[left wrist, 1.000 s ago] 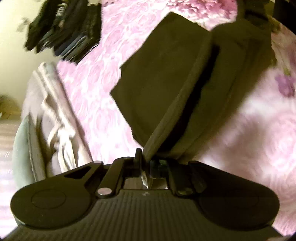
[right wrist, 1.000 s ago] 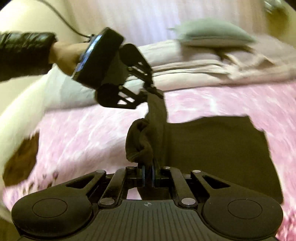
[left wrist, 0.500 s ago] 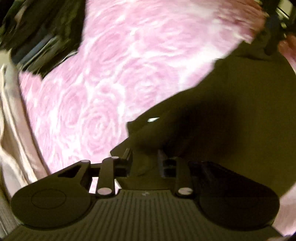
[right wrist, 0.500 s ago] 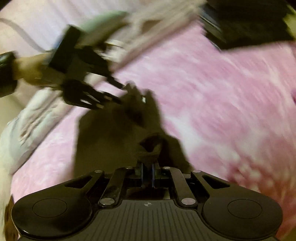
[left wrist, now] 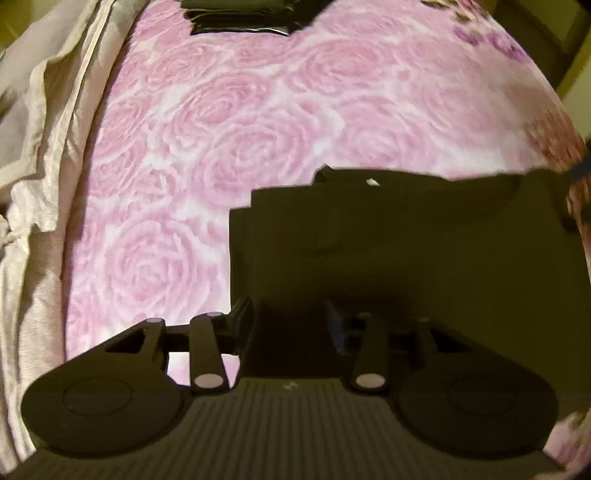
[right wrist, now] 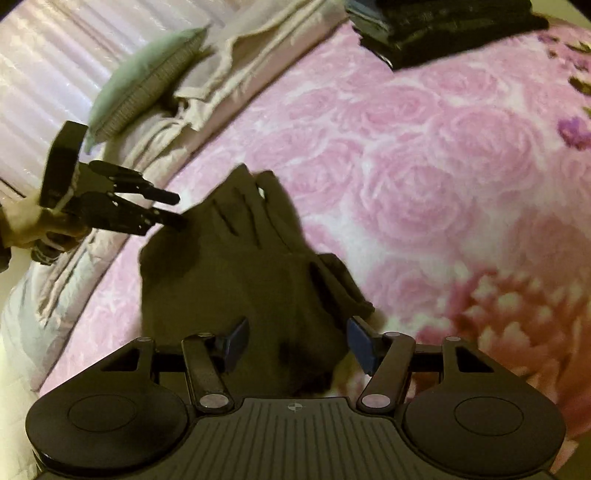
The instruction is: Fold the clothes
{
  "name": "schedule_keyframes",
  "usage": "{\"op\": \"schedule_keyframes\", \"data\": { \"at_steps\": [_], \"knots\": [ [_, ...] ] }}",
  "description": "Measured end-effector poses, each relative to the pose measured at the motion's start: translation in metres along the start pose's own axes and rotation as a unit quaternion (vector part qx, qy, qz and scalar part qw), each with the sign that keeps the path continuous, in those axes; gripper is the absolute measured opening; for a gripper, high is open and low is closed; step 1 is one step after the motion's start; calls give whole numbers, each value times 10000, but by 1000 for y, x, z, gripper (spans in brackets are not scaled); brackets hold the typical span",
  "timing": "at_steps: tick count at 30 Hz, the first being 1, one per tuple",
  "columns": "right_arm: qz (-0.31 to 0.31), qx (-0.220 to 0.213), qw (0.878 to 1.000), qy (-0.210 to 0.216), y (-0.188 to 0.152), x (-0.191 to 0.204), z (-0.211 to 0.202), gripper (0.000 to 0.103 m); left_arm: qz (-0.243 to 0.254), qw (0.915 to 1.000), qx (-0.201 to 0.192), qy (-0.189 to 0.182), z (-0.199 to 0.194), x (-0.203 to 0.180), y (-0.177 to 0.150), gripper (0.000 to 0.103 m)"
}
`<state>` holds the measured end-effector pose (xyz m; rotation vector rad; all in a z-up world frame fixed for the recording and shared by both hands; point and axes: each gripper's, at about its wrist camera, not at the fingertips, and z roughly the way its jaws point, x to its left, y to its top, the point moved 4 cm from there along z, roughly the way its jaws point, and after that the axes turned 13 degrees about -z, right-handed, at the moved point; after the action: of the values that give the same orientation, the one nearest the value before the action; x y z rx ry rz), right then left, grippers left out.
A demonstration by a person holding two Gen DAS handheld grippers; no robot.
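A dark olive-brown garment (left wrist: 388,243) lies folded on the pink rose-patterned bedspread (left wrist: 229,140). In the right wrist view the garment (right wrist: 229,273) shows wrinkles and a bunched right edge. My left gripper (left wrist: 290,317) is open, its jaws spread over the garment's near left corner. It also shows in the right wrist view (right wrist: 177,210), open at the garment's far left corner. My right gripper (right wrist: 295,341) is open, its blue pads (right wrist: 360,343) either side of the garment's near edge. Neither gripper holds anything.
A stack of dark folded clothes (right wrist: 447,26) sits at the far end of the bed, also in the left wrist view (left wrist: 240,14). Rumpled beige bedding (left wrist: 40,122) and a grey-green pillow (right wrist: 144,77) lie along the left side.
Both grippers held the garment lifted, brought it down onto the bed and opened. The garment now lies flat and released.
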<state>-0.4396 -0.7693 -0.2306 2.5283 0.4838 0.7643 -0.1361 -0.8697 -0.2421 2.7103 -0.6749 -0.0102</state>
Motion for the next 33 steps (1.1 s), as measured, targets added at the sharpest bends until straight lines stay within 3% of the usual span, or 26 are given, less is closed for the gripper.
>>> {"op": "schedule_keyframes", "data": {
  "at_steps": [3, 6, 12, 13, 14, 16, 18, 20, 23, 26, 29, 33],
  "knots": [
    [216, 31, 9998, -18, -5, -4, 4, 62, -241, 9995, -132, -136, 14, 10, 12, 39],
    [307, 26, 9995, 16, -9, -4, 4, 62, -639, 9964, -118, -549, 28, 19, 28, 39],
    [430, 37, 9991, 22, -13, -2, 10, 62, -974, 9910, 203, -892, 54, 25, 39, 39],
    [440, 43, 9990, 23, -14, -1, 10, 62, -1034, 9900, 213, -936, 56, 26, 40, 36],
    [451, 49, 9990, 24, -15, -1, 11, 62, -1072, 9893, 167, -974, 54, 28, 39, 22],
    [490, 74, 9988, -9, -16, -1, 12, 50, -1147, 9878, 75, -1049, 49, 30, 39, 2],
    [676, 140, 9976, -86, -16, -7, 13, 16, -1213, 9865, -28, -1104, 42, 33, 37, 2],
    [823, 201, 9962, -178, -15, -11, 10, 2, -1253, 9855, -158, -1130, 29, 36, 35, 1],
    [632, 189, 9969, -426, -5, -6, -5, 0, -1313, 9837, -469, -1133, 2, 45, 37, 2],
    [481, -88, 9968, -634, 12, -8, -28, 0, -1405, 9810, -695, -1147, -16, 55, 41, 2],
    [566, -44, 9963, -652, 12, -20, -20, 0, -1429, 9818, -600, -1097, 3, 56, 42, 2],
    [738, 52, 9966, -358, 6, -21, -3, 0, -1422, 9830, -457, -1064, 32, 53, 42, 2]
  ]
}}
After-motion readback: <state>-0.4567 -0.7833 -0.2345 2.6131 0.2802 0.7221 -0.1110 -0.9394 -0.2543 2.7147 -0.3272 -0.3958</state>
